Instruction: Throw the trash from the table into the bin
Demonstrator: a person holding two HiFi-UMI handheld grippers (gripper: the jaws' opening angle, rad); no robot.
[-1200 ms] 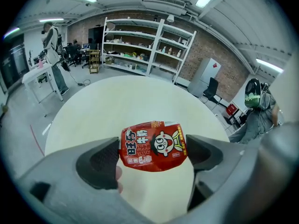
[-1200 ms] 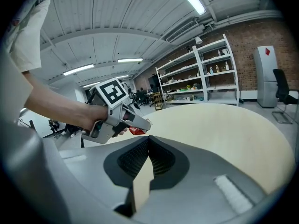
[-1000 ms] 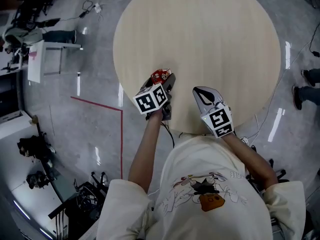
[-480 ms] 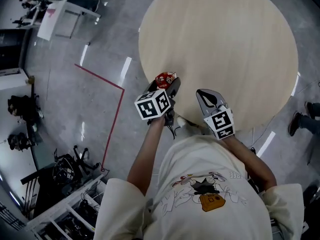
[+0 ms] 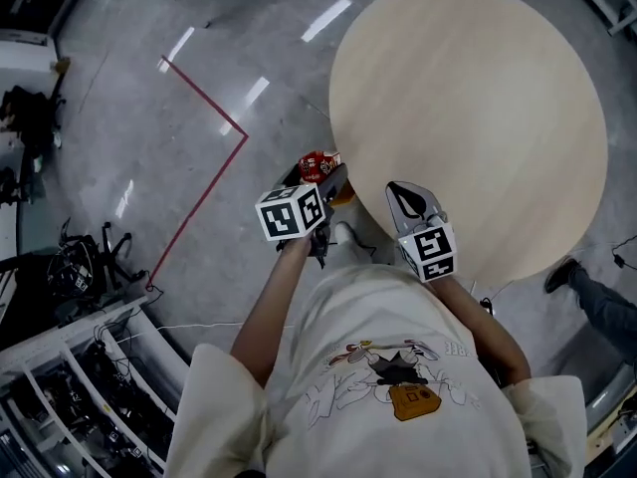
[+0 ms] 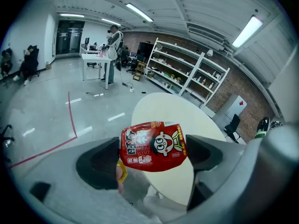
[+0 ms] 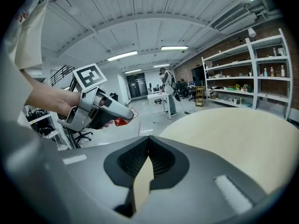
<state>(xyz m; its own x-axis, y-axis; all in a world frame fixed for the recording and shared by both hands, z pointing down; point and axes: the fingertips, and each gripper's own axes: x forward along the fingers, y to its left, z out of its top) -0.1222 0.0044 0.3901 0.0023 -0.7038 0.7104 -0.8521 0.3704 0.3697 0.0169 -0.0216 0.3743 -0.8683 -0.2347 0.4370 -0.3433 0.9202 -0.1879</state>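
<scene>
The person stands at the round table (image 5: pixel 478 98), a gripper in each hand. The left gripper (image 5: pixel 323 175) has its jaws pinching a red snack packet (image 5: pixel 318 163), one pad on each side edge. From above, the packet hangs in the air just off the table's rim at about eight o'clock, over the grey floor (image 5: pixel 149 118). In the left gripper view the packet (image 6: pixel 154 146) fills the gap of the gripper (image 6: pixel 154 153), printed face towards the camera, with the tabletop (image 6: pixel 163 108) behind it at twelve o'clock.

The right gripper (image 5: pixel 396 189) is at three o'clock from the left one, close by but not touching, with its tips over the tabletop near the rim at seven o'clock. Its jaws are pressed together with nothing between them (image 7: pixel 147 143). From its own view the left gripper (image 7: pixel 100 108) shows at ten o'clock, the red packet (image 7: pixel 122 121) poking from its tip, and the table (image 7: pixel 233 134) spreads away at three o'clock.

A red tape line (image 5: pixel 204 187) runs across the floor at nine o'clock from the left gripper. Open shelving (image 6: pixel 187 73) stands along the far brick wall
</scene>
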